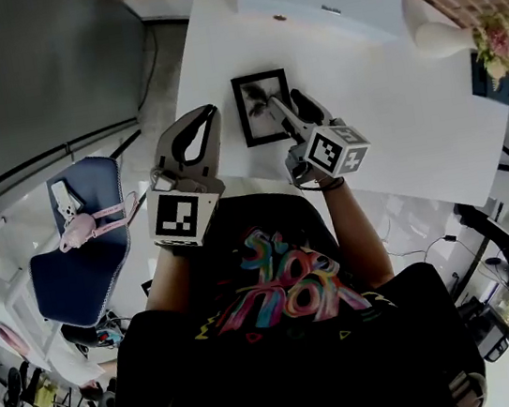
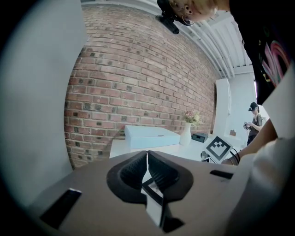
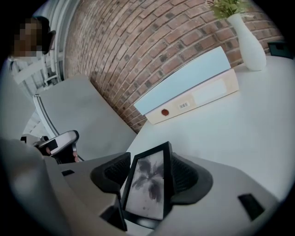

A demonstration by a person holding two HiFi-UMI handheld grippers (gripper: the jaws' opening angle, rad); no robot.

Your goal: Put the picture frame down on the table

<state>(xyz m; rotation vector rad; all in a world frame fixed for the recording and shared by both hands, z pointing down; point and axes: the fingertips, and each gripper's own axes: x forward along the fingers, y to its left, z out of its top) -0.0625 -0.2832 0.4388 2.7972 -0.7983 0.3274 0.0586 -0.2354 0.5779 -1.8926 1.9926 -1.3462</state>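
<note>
Person's black shirt (image 1: pixel 288 363) fills the bottom of the head view, and beyond it the picture frame (image 1: pixel 257 103) lies flat by the near edge of the tabletop (image 1: pixel 392 111); in its own view the left gripper (image 2: pixel 147 154) has jaws together on nothing, and the right gripper (image 3: pixel 151 157) in its view has jaws apart, the frame between them.

The room is bright with even light, and the white bench (image 1: pixel 414 127) nearly glares; shadows on it are soft and faint. All views bend strongly toward their edges. Both gripper views have dark rounded corners, and their nearest foreground is slightly blurred.
</note>
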